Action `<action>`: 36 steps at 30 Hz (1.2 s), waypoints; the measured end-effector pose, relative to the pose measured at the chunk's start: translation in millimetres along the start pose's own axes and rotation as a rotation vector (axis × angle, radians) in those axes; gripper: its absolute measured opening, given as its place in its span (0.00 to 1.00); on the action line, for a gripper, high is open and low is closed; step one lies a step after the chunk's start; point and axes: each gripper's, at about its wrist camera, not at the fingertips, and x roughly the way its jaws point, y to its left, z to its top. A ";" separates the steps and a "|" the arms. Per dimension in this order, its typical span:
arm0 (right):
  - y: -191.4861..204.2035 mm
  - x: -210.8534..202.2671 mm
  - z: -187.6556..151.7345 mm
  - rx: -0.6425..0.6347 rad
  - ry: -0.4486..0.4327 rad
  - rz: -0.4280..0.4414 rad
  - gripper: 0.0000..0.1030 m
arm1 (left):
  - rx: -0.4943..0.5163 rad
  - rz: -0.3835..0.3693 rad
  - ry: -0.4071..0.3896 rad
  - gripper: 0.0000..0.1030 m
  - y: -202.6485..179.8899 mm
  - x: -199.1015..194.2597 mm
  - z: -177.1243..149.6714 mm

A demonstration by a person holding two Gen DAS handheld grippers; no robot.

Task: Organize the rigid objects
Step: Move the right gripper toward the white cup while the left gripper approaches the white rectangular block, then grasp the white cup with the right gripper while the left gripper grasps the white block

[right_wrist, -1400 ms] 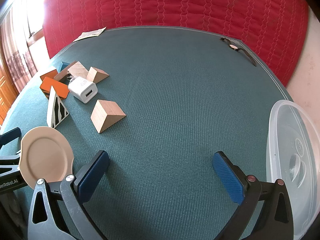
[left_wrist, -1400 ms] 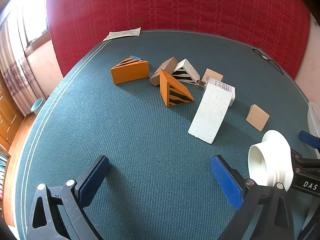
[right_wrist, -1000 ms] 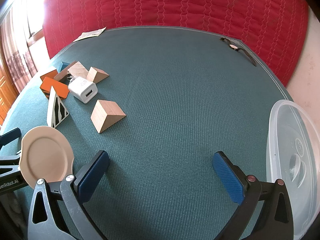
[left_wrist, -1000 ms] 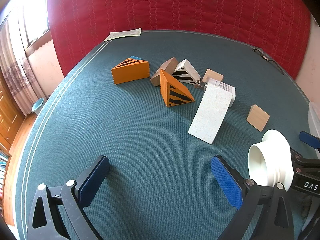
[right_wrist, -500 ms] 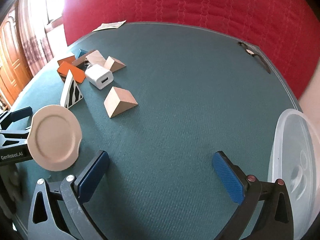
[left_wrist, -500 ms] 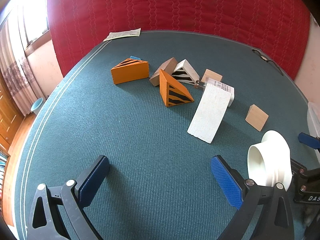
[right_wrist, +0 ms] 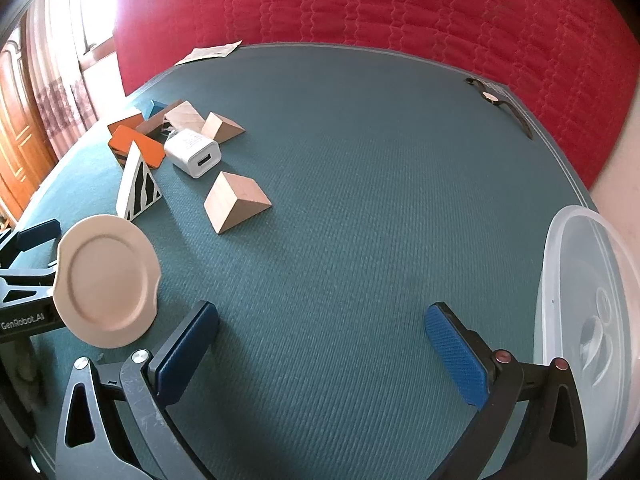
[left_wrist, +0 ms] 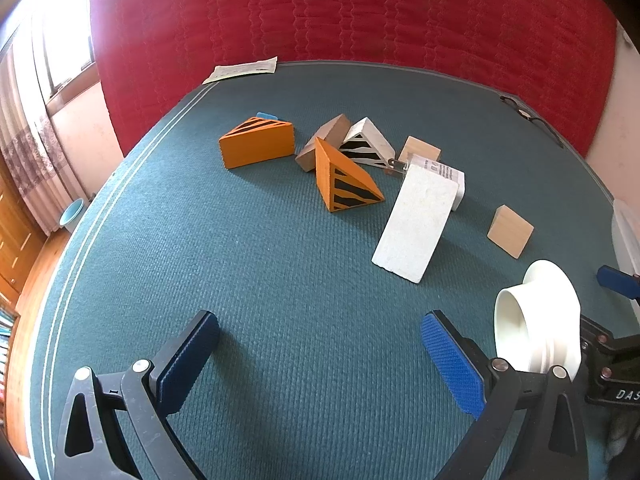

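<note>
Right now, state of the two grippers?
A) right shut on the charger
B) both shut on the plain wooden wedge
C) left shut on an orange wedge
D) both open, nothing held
D: the left gripper and the right gripper both show their blue pads spread wide with only green table mat between them.

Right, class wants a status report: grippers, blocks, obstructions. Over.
Left gripper open, empty. Right gripper open, empty. Blocks clustered on green mat, untouched. Path clear; clear container at right.
</note>
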 end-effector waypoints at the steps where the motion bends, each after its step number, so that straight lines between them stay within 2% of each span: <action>1: -0.3 -0.9 -0.7 0.002 -0.004 0.007 1.00 | -0.002 -0.003 -0.001 1.00 0.5 -0.5 -0.4; 11: -9.9 -20.2 -9.6 0.060 -0.087 0.196 1.00 | -0.090 -0.059 -0.019 1.00 22.5 -8.4 1.7; 21: 43.5 -44.2 -22.2 -0.019 -0.128 0.435 1.00 | -0.102 -0.019 -0.020 1.00 38.9 -12.7 -2.6; 28: 83.0 -62.9 -31.1 -0.138 -0.158 0.473 1.00 | -0.136 0.026 -0.028 1.00 58.8 -13.5 -2.0; 36: 123.7 -54.4 -41.6 -0.222 -0.113 0.494 0.99 | -0.142 0.055 -0.044 1.00 64.4 -15.8 -3.1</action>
